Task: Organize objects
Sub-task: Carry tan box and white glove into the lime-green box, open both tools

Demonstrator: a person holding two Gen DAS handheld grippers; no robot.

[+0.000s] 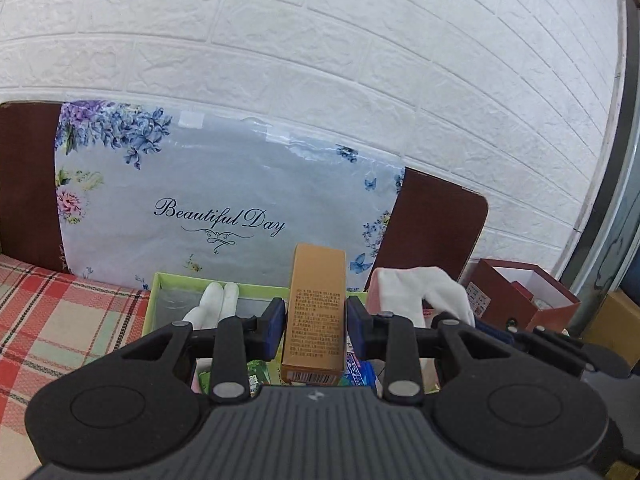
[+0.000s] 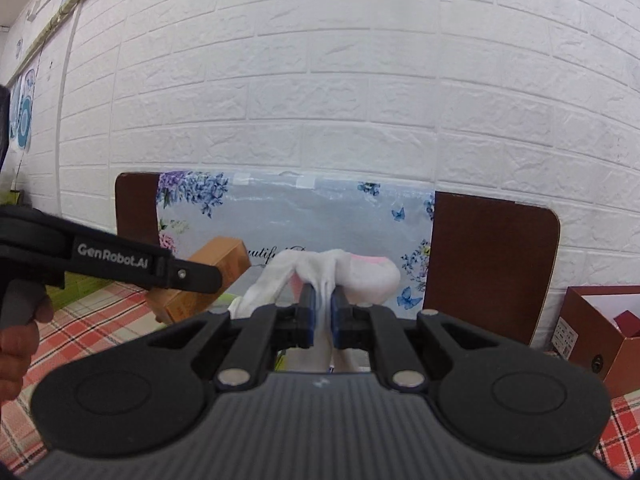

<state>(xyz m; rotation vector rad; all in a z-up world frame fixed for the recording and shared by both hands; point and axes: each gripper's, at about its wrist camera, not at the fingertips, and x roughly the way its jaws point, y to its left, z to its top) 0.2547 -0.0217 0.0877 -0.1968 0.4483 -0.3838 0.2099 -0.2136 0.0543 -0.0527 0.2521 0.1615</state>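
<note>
My left gripper (image 1: 314, 320) is clamped narrow on the tan box (image 1: 314, 316), which stands upright between the pads, lifted above the green tray (image 1: 154, 300). My right gripper (image 2: 322, 308) is pinched tight on a white sock (image 2: 320, 272) with pink patches, which drapes over both sides of the tips. A second white sock (image 1: 214, 300) lies in the tray on the plaid cloth (image 1: 60, 320). Further back, the floral board (image 1: 224, 200) leans on the white brick wall (image 1: 320, 60), a red carton (image 1: 520, 292) to its right.
</note>
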